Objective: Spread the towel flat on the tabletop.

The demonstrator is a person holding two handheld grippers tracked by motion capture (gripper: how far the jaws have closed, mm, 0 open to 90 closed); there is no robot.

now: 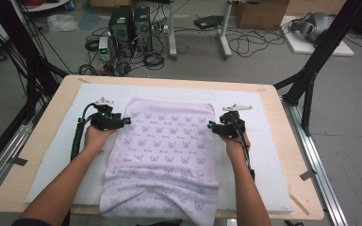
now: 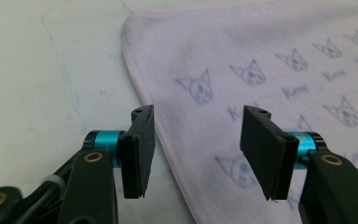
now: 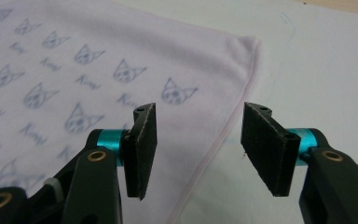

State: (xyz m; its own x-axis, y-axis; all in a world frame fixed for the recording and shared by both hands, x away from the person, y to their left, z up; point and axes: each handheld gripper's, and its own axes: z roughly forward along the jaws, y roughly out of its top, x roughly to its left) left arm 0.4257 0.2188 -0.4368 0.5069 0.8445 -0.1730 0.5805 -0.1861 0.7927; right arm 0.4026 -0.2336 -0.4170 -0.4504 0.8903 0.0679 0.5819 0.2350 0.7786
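Holding both tools half-open and empty, I'm flanking the towel (image 1: 162, 155): left tool (image 1: 128, 121) straddling its left edge, right tool (image 1: 210, 125) its right.

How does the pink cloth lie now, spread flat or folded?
Cannot tell whether it is doubled. The pink cloth lies smooth on the white mat, its near end hanging over the table edge.

Two black computer towers (image 1: 131, 26) stand at upper centre, a cardboard box (image 1: 261, 13) at upper right, amid floor cables (image 1: 247, 44).
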